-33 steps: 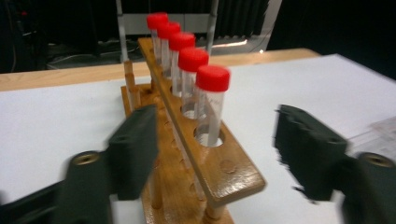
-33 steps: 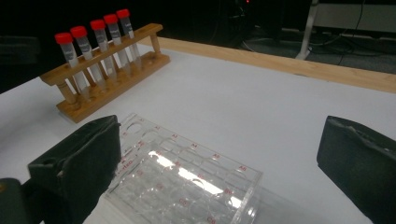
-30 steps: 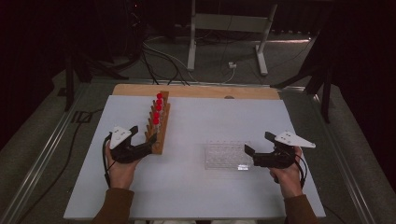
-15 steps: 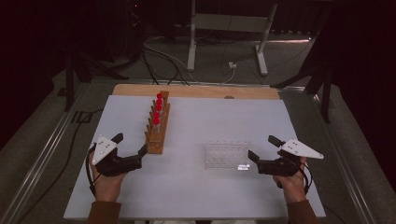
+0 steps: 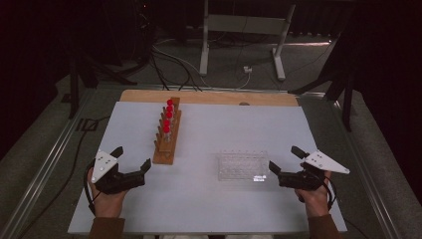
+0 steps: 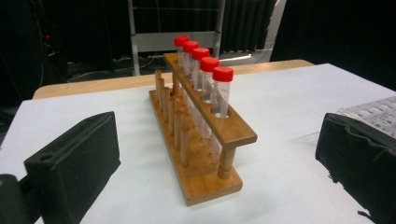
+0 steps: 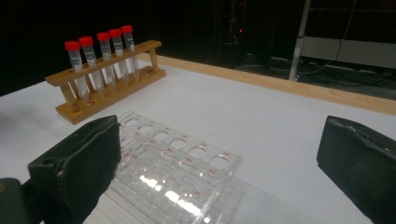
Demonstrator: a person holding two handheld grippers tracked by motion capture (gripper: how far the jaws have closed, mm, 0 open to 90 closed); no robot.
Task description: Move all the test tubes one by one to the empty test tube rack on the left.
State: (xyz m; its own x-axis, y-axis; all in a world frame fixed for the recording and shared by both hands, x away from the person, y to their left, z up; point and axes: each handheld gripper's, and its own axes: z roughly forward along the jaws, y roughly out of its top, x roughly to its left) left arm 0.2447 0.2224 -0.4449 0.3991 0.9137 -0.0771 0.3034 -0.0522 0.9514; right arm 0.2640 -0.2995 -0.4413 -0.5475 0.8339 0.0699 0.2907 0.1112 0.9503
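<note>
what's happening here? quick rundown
A person at a white table holds tongs in each hand. The left tongs have just been opening and now stand wide and empty, drawn back from the wooden rack, which holds five red-capped tubes with its near hole free. The right tongs are open and empty beside the clear plastic rack, which holds no tubes.

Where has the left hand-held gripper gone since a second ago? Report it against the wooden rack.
Yes. The left hand-held gripper has pulled back from the wooden rack, toward the table's near-left; its jaws have just been opening, nothing between them.
</note>
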